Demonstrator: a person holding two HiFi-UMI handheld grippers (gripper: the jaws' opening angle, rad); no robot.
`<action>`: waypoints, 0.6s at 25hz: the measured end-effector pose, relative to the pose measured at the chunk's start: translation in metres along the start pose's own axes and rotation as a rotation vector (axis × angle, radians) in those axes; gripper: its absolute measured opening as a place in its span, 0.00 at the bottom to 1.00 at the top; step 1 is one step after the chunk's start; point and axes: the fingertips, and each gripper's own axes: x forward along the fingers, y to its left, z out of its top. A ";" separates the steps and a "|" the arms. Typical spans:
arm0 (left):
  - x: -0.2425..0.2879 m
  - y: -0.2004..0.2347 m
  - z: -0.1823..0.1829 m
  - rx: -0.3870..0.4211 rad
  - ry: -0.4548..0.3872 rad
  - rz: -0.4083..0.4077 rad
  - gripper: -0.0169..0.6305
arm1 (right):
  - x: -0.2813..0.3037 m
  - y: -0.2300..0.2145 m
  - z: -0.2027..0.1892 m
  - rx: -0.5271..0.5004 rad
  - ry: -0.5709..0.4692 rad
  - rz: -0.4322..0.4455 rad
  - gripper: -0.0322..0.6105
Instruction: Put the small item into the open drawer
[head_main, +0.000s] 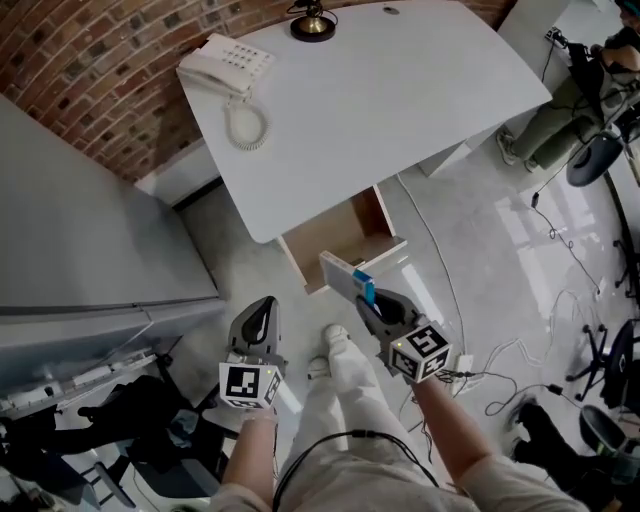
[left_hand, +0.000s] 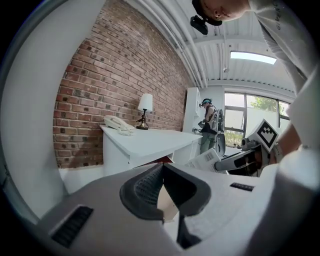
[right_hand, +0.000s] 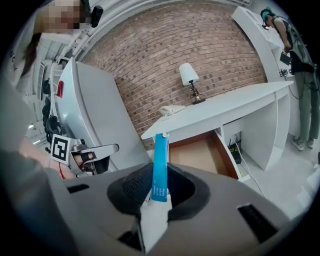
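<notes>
Looks like an office to me: white desk (head_main: 400, 90) across the top, corded phone (head_main: 225, 65) upper left, little lamp (head_main: 313, 22) at the top edge, brick wall (head_main: 90, 60) behind, cables (head_main: 520, 350) trailing lower right.

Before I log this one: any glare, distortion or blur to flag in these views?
Head view: window glare on the glossy floor, desk sharp. Left gripper view: heavy fisheye, window overexposed, black corners. Right gripper view: fisheye bows the brick wall; box in focus.
</notes>
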 end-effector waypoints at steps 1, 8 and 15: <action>0.003 0.003 -0.004 -0.007 0.002 0.007 0.03 | 0.008 -0.002 -0.001 -0.011 0.007 0.006 0.18; 0.022 0.011 -0.028 -0.038 0.026 0.025 0.04 | 0.057 -0.012 -0.016 -0.172 0.140 -0.006 0.18; 0.037 0.023 -0.045 -0.071 0.031 0.067 0.04 | 0.099 -0.019 -0.042 -0.386 0.320 -0.017 0.18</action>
